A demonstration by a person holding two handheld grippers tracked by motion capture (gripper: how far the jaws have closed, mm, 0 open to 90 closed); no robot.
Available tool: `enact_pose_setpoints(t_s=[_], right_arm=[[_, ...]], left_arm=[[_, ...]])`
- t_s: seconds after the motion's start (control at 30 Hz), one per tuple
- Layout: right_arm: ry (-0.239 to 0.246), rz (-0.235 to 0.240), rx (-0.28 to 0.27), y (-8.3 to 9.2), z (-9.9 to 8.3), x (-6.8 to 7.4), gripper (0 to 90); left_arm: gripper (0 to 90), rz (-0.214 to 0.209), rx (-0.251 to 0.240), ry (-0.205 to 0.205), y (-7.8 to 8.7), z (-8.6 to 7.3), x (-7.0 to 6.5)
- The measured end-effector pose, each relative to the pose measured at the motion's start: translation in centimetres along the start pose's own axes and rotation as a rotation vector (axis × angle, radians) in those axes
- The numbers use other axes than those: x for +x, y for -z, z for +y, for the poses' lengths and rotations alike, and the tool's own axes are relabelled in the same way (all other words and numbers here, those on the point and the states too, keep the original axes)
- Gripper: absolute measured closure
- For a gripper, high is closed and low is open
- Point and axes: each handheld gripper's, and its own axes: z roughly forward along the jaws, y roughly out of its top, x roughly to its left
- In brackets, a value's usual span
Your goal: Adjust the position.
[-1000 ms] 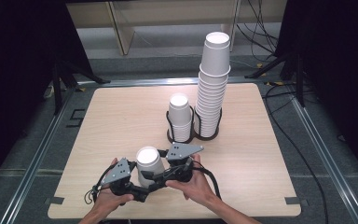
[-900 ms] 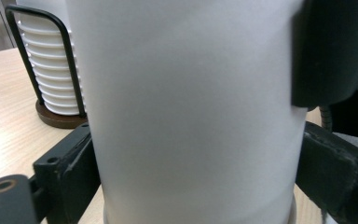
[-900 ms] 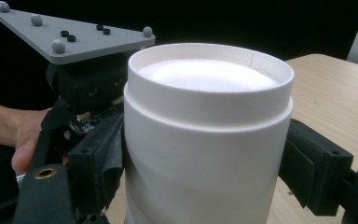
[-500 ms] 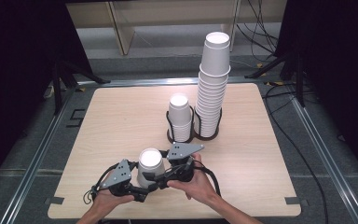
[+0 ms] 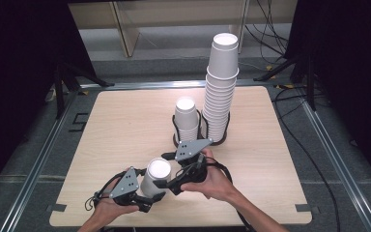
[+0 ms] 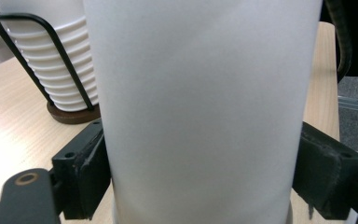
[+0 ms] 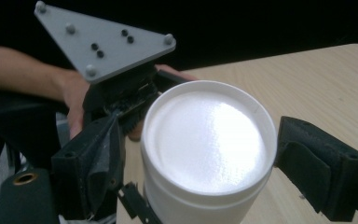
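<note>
A pale wooden table (image 5: 125,125) stands against a dark backdrop. Near its front edge, one upside-down white paper cup (image 5: 155,176) is clamped low in the left gripper (image 5: 145,195), apparently to steady it. The right gripper (image 5: 171,181) straddles its top, jaws apart, not touching. Behind it, a wire rack (image 5: 200,140) keeps two cup stacks upright: one short (image 5: 187,118), one tall (image 5: 221,87).

Open desk (image 5: 121,121) left and right. Blocked ahead by cup stacks (image 5: 221,92) in holder (image 5: 200,137). Cup (image 5: 155,176) between tools.
</note>
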Motion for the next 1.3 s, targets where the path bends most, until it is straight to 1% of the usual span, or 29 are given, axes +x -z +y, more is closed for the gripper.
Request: enact_pose_setpoints(t_s=[0.03, 0.07, 0.1, 0.13, 0.17, 0.23, 0.27, 0.3, 0.33, 0.4, 0.43, 0.47, 0.5, 0.53, 0.7, 0.73, 0.8, 0.83, 0.9, 0.93, 0.97, 1.03, 1.07, 1.1, 1.13, 1.2, 1.23, 1.27, 1.3], right_arm=[[0.011, -0.007, 0.01, 0.1, 0.2, 0.1, 15.5], [0.029, -0.018, 0.014, 0.1, 0.4, 0.1, 15.6], [0.039, -0.005, 0.034, 0.1, 0.7, 0.0, 15.6], [0.047, 0.0, 0.055, 0.2, 0.9, -0.1, 15.5], [0.062, -0.004, 0.071, 0.1, 1.0, -0.2, 15.5], [0.075, 0.022, 0.119, -0.1, 1.3, -0.4, 15.4], [0.088, 0.03, 0.14, -0.2, 1.4, -0.6, 15.4], [0.056, 0.043, 0.169, -0.3, 1.4, -0.4, 15.4], [0.095, 0.059, 0.172, -0.5, 1.5, -0.6, 15.4], [0.103, 0.077, 0.203, -0.8, 1.6, -0.6, 15.5], [0.084, 0.074, 0.227, -0.8, 1.6, -0.4, 15.5], [0.083, 0.075, 0.241, -0.9, 1.6, -0.3, 15.5], [0.123, 0.083, 0.24, -1.2, 1.7, -0.6, 15.5], [0.141, 0.086, 0.25, -1.4, 1.7, -0.7, 15.7], [0.153, 0.085, 0.296, -2.1, 1.6, -0.9, 15.6], [0.105, 0.088, 0.326, -2.2, 1.5, -0.7, 15.6], [0.105, 0.097, 0.341, -2.5, 1.5, -0.6, 15.6], [0.118, 0.104, 0.354, -2.7, 1.5, -0.6, 15.7], [0.126, 0.109, 0.371, -3.0, 1.5, -0.5, 15.8], [0.139, 0.1, 0.391, -3.1, 1.5, -0.5, 16.1], [0.187, 0.123, 0.375, -3.4, 1.6, -0.8, 16.6], [0.16, 0.115, 0.403, -3.4, 1.6, -0.5, 17.6], [0.183, 0.126, 0.404, -3.5, 1.6, -0.6, 18.3], [0.172, 0.123, 0.411, -3.5, 1.6, -0.4, 18.6], [0.196, 0.135, 0.402, -3.6, 1.6, -0.6, 19.5], [0.203, 0.133, 0.406, -3.6, 1.6, -0.6, 21.1], [0.197, 0.134, 0.409, -3.6, 1.5, -0.6, 21.5], [0.198, 0.138, 0.412, -3.6, 1.5, -0.7, 21.7], [0.2, 0.141, 0.414, -3.6, 1.5, -0.7, 21.9]], left_arm=[[15.8, 0.004, 0.012, -0.015, 0.0, 0.0, 0.1], [15.8, 0.0, 0.01, -0.017, -0.1, -0.1, 0.1], [15.8, 0.0, 0.027, -0.019, -0.1, -0.1, 0.1], [15.8, -0.007, 0.027, -0.018, -0.1, -0.1, 0.0], [15.8, -0.006, 0.035, -0.029, -0.1, -0.1, 0.0], [15.8, -0.012, 0.041, -0.028, -0.2, -0.1, -0.1], [15.8, -0.021, 0.039, -0.032, -0.2, -0.1, -0.1], [15.9, -0.015, 0.047, -0.039, -0.2, -0.1, -0.1], [15.9, -0.016, 0.059, -0.042, -0.2, -0.1, -0.1], [15.9, -0.019, 0.069, -0.045, -0.2, -0.1, -0.2], [15.9, -0.023, 0.075, -0.044, -0.2, -0.1, -0.2], [15.9, -0.021, 0.076, -0.043, -0.1, -0.1, -0.2], [15.9, -0.022, 0.076, -0.043, -0.1, -0.1, -0.2], [15.9, -0.022, 0.078, -0.045, -0.1, -0.1, -0.2], [16.0, -0.033, 0.093, -0.051, -0.1, 0.0, -0.3], [15.9, -0.034, 0.093, -0.051, -0.2, 0.0, -0.3], [16.0, -0.042, 0.098, -0.063, -0.2, 0.0, -0.3], [16.0, -0.042, 0.101, -0.064, -0.2, 0.0, -0.3], [16.0, -0.05, 0.116, -0.074, -0.2, 0.1, -0.3], [16.0, -0.046, 0.109, -0.071, -0.2, 0.0, -0.4], [16.0, -0.046, 0.117, -0.073, -0.2, 0.0, -0.4], [16.0, -0.054, 0.112, -0.075, -0.3, 0.0, -0.4], [16.0, -0.054, 0.112, -0.076, -0.3, 0.0, -0.4], [16.0, -0.055, 0.112, -0.077, -0.3, 0.0, -0.4], [16.0, -0.054, 0.118, -0.079, -0.2, 0.0, -0.4], [16.0, -0.059, 0.121, -0.082, -0.2, 0.0, -0.4], [16.0, -0.067, 0.119, -0.086, -0.3, 0.0, -0.4], [16.0, -0.067, 0.126, -0.089, -0.3, 0.1, -0.4], [16.0, -0.067, 0.122, -0.089, -0.3, 0.0, -0.4]])
